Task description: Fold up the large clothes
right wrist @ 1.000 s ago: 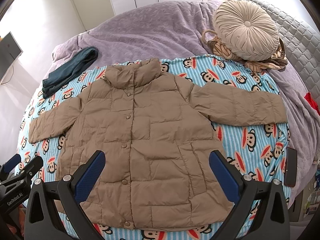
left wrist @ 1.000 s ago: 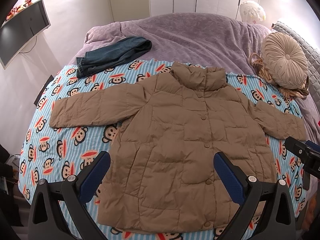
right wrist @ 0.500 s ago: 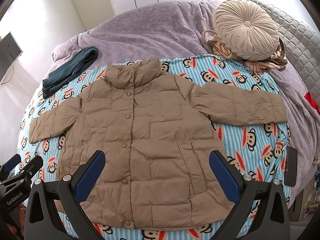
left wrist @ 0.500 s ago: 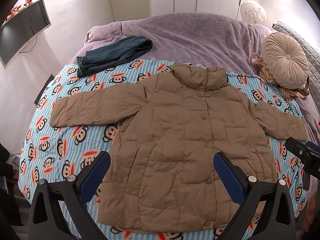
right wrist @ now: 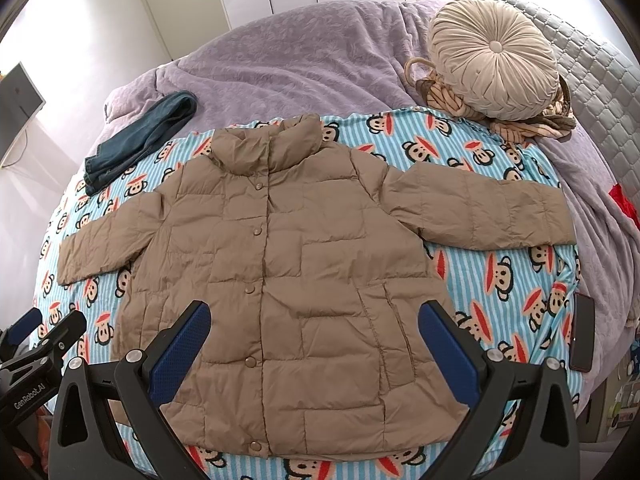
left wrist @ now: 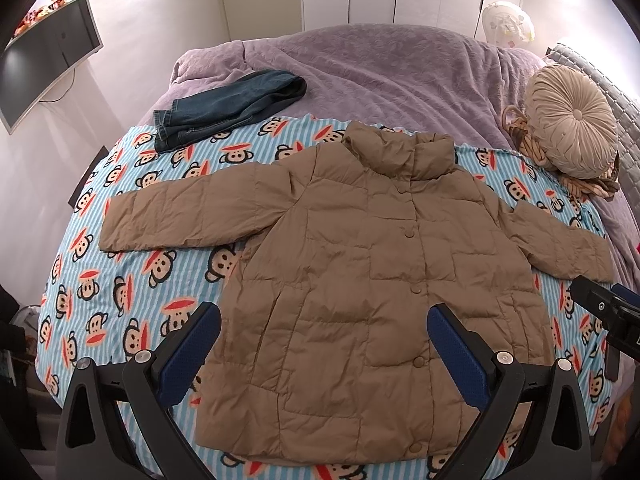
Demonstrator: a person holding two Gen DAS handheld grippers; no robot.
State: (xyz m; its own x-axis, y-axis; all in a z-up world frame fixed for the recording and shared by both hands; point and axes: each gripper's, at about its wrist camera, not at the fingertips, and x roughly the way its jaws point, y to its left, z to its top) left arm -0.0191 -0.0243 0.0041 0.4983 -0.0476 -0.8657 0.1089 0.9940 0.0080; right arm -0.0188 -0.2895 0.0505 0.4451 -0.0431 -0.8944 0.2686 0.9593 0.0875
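monkey-print blanket (left wrist: 120, 280) unchanged since a second ago: jacket (left wrist: 360, 280) flat on it; my left gripper (left wrist: 324, 344) and right gripper (right wrist: 314, 336) stay wide, empty; folding unstarted.

Left gripper (left wrist: 323, 320) and right gripper (right wrist: 314, 318) each sit low in their own frames, jaws spread wide, holding nothing

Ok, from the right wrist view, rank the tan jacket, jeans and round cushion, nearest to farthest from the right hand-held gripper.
1. Tan jacket, directly beneath the right hand-held gripper.
2. Jeans, far left.
3. Round cushion, far right; close to the jeans' distance, so this order is uncertain.
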